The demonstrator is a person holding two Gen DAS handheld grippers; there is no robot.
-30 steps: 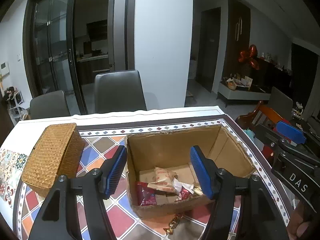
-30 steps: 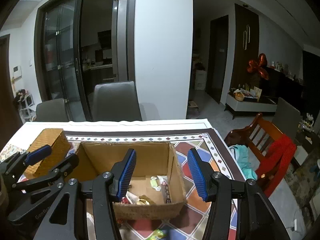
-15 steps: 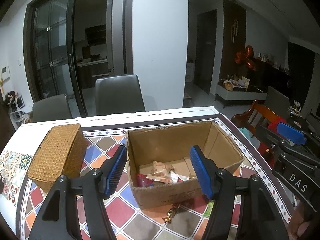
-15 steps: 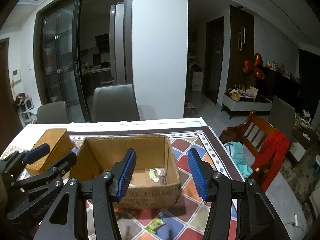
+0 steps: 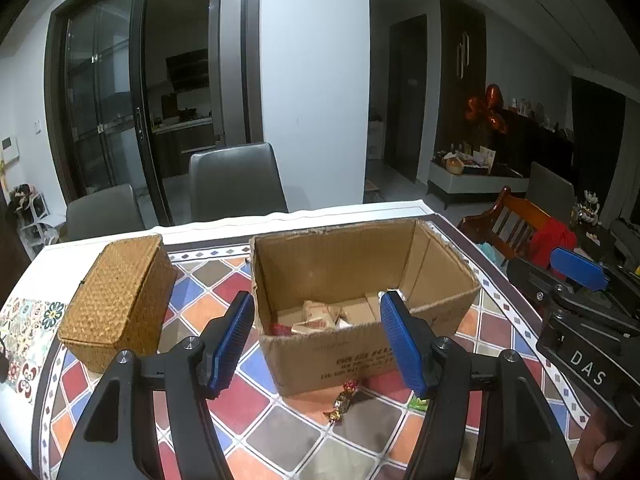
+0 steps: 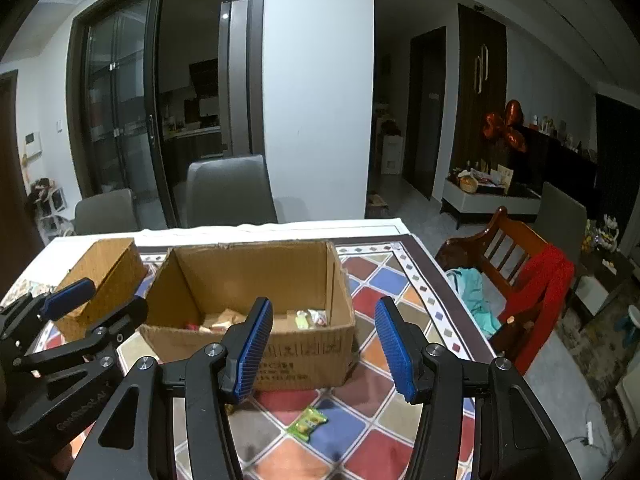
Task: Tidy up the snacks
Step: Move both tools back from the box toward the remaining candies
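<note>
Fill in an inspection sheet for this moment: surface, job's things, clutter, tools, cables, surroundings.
Surface: table under a diamond-patterned cloth.
Job's things: open box with wrapped snacks inside; gold candy and green packet loose in front of it.
Clutter: closed wicker basket left of the box.
Tools: left tool and right tool both open, holding nothing.
Cables: white cord on the floor, right.
Surroundings: grey chairs behind the table, wooden chair with red cloth, glass doors.

box print point(image 5: 362, 362) too small to read, snacks point(image 5: 320, 316) half hidden by box wall
</note>
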